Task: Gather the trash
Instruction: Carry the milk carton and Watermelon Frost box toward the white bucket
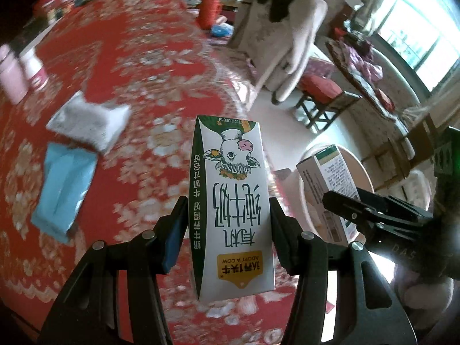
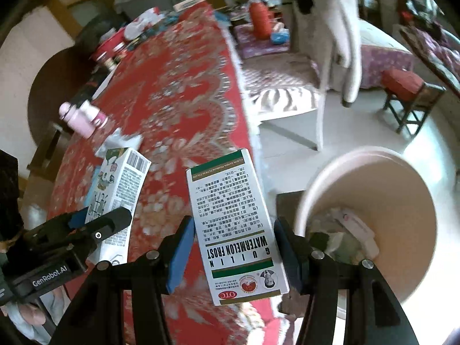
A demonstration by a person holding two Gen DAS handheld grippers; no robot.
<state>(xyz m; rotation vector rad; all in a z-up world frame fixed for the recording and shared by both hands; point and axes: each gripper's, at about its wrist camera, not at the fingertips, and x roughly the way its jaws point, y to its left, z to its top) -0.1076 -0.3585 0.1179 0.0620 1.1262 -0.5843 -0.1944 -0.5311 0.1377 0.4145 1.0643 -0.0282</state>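
Observation:
My left gripper is shut on a white and green milk carton with a cow picture, held upside down above the table's edge. My right gripper is shut on a white medicine box printed "Watermelon Frost". Each gripper shows in the other's view: the right gripper with its medicine box, and the left gripper with the milk carton. A pale round bin stands on the floor to the right of the table, with paper scraps inside. The bin lies behind the right gripper.
The table's red floral cloth carries a white tissue pack, a blue pack, a pink bottle and a white bottle. A chair draped with a pale coat and a red-cushioned stool stand on the floor beyond.

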